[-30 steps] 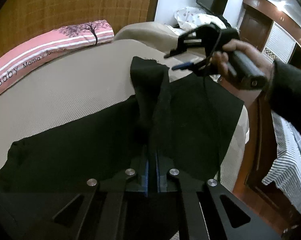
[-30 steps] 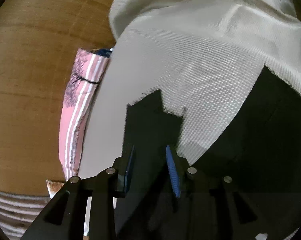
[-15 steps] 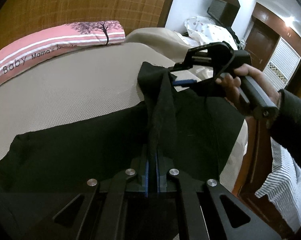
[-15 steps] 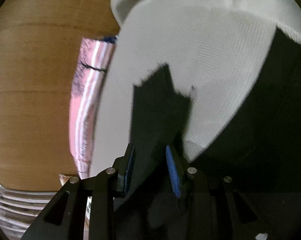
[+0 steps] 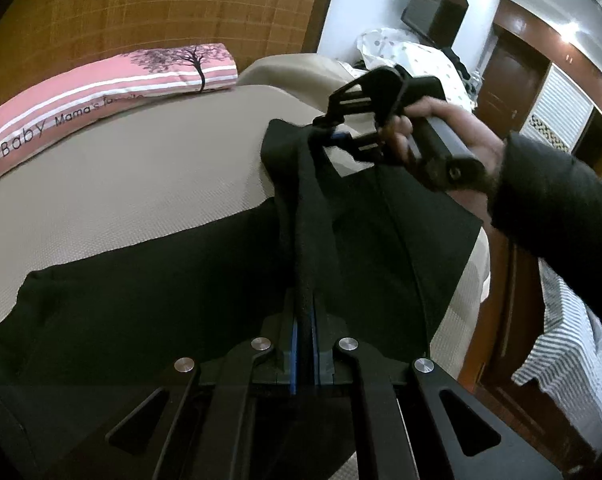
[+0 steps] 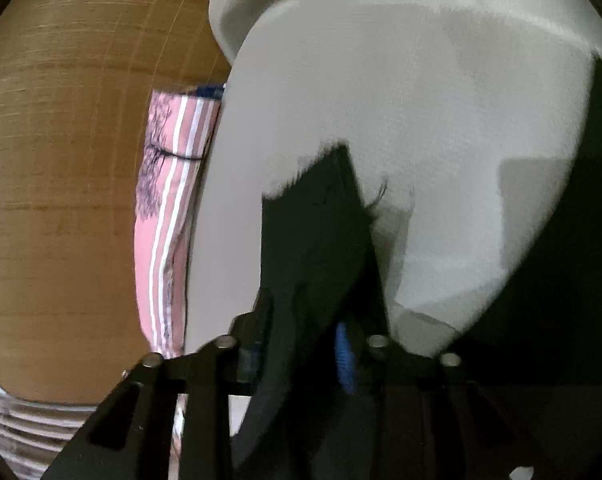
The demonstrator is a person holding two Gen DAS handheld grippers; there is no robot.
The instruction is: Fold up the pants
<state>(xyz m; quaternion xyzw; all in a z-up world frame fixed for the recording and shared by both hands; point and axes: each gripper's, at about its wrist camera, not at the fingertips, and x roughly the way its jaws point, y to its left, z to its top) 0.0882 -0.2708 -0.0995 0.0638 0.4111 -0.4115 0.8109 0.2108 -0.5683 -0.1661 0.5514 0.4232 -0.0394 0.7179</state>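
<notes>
A beige bed [image 5: 149, 184] filled the room's middle, a wooden wall behind it and a pink pillow [image 5: 101, 92] along the far edge. Across the bed lay the black pants [image 5: 161, 280], spread flat, their long axis running side to side in the left view, one end toward the bed's right edge. From that spread a narrow strip of the cloth rose taut between the two tools.

The left gripper [image 5: 305, 344] was clenched on the near end of the strip. The right gripper [image 5: 335, 136], held in a hand [image 5: 449, 140], had just been closing with the far corner between its pads, and I took it to be grasping that corner, though blur left it unsure.

To do this fold well, I judged both grips should hold firm, lift together, keep the edge stretched straight, and carry it squarely over the flat part so the edges match.
</notes>
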